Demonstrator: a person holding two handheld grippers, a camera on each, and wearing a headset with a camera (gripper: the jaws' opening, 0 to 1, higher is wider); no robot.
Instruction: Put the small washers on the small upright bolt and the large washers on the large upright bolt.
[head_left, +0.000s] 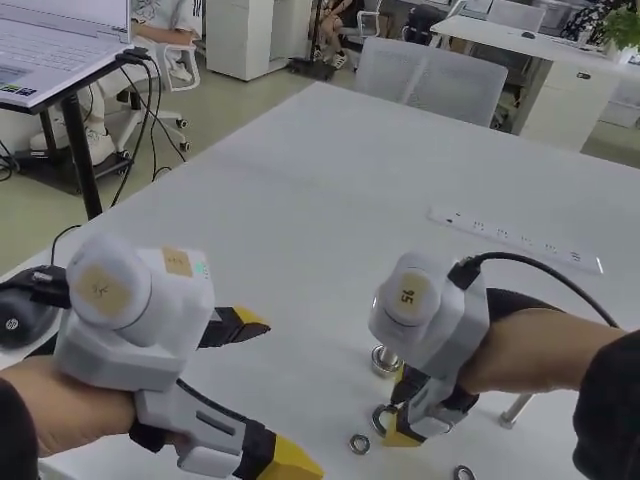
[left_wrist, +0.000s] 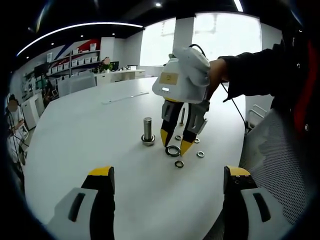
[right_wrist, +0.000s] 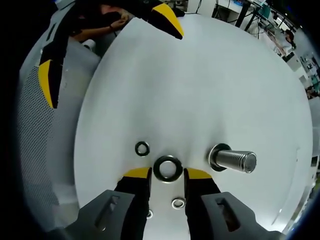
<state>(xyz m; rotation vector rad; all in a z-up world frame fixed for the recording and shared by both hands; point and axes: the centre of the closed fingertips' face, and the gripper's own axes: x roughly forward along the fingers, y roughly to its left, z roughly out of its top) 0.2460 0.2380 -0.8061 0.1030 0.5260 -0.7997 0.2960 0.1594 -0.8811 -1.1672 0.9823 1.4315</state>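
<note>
right gripper (right_wrist: 168, 176): jaws a narrow gap apart, pointed down at the table. the yellow tips sit on either side of the large washer, just beside it. a hand in a dark sleeve holds it.
left gripper (left_wrist: 169, 172): jaws spread wide with nothing between them. it hangs over the table's near edge, to the left of the right gripper, and faces it.
large washer (right_wrist: 167, 168): lies flat on the table between the right gripper's tips, close to the near edge.
large bolt (left_wrist: 147, 131): stands upright just beside the right gripper, on the side away from the near edge. a wider ring sits at its foot; cannot tell whether that is a washer or the bolt's own head.
small bolt (head_left: 514, 411): a thin silver shaft near the near edge, to the right of the right gripper and partly behind the sleeve. nothing can be made out on it.
small washers (left_wrist: 179, 163): loose and flat on the table, close around the large washer. one is just beside it on the near-edge side, another (left_wrist: 200, 154) a little to its right.
table (head_left: 330, 170): white.
power strip (head_left: 515, 240): lies flat toward the far right edge, well apart from the bolts.
laptop (head_left: 50, 40): open on a stand beyond the left edge.
chair (head_left: 430, 80): pushed up at the far edge.
</note>
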